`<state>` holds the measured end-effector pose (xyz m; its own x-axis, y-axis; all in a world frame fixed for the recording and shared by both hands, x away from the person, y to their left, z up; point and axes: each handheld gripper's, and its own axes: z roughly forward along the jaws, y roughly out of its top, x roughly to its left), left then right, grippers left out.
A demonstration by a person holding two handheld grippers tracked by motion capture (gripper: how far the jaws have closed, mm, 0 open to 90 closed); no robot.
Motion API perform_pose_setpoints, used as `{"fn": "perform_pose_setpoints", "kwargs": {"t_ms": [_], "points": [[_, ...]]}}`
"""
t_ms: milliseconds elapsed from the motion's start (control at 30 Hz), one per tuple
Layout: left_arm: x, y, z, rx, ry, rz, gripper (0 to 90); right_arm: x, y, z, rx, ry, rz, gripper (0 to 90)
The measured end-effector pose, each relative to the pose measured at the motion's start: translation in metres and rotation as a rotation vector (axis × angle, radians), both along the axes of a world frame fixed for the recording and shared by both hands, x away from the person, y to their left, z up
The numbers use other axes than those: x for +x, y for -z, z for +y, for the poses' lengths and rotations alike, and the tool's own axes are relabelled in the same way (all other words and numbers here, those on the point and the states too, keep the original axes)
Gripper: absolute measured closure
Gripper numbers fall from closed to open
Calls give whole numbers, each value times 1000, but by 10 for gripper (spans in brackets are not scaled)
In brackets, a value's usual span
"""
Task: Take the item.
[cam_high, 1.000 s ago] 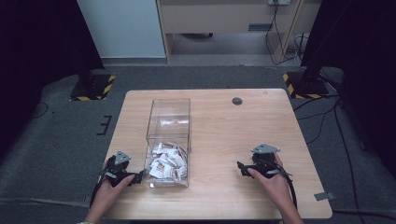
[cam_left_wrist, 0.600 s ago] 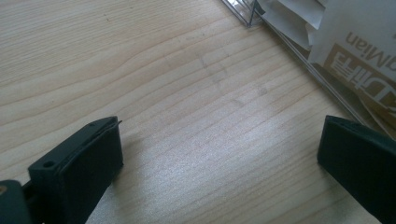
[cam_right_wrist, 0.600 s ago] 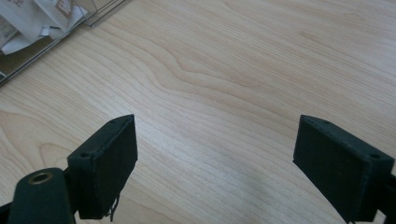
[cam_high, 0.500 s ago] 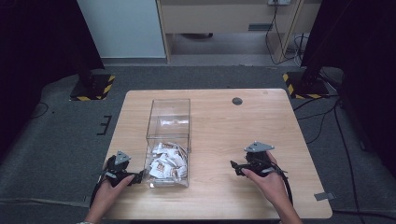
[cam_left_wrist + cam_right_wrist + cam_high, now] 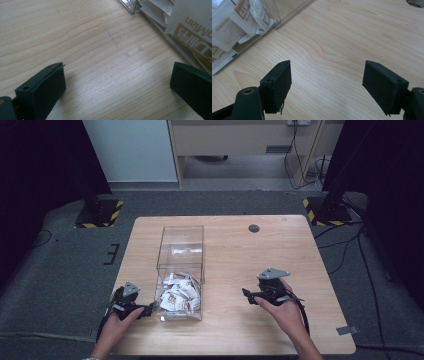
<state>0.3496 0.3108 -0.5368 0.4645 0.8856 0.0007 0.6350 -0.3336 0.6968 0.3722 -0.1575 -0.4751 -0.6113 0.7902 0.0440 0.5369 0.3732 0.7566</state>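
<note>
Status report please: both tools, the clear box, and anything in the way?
Left tool open, beside clear box. Right tool open, over bare table. Packets inside box. Nothing between.

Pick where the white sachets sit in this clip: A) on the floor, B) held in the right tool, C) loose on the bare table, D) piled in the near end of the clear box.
D: the white sachets are heaped in the near end of the clear box, whose far end holds almost nothing.

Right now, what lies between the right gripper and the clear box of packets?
Nothing but bare wooden table separates the right gripper from the clear box in the high view.
</note>
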Motion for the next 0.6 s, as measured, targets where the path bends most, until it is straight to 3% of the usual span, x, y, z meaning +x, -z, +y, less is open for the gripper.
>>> {"fn": "perform_pose_setpoints", "kwargs": {"t_ms": [500,600], "points": [[0,0,0,1,1,1,0,-1,-25,18,0,-53,-25,285],[0,0,0,1,2,1,0,-1,-33,23,0,-70,-43,332]]}}
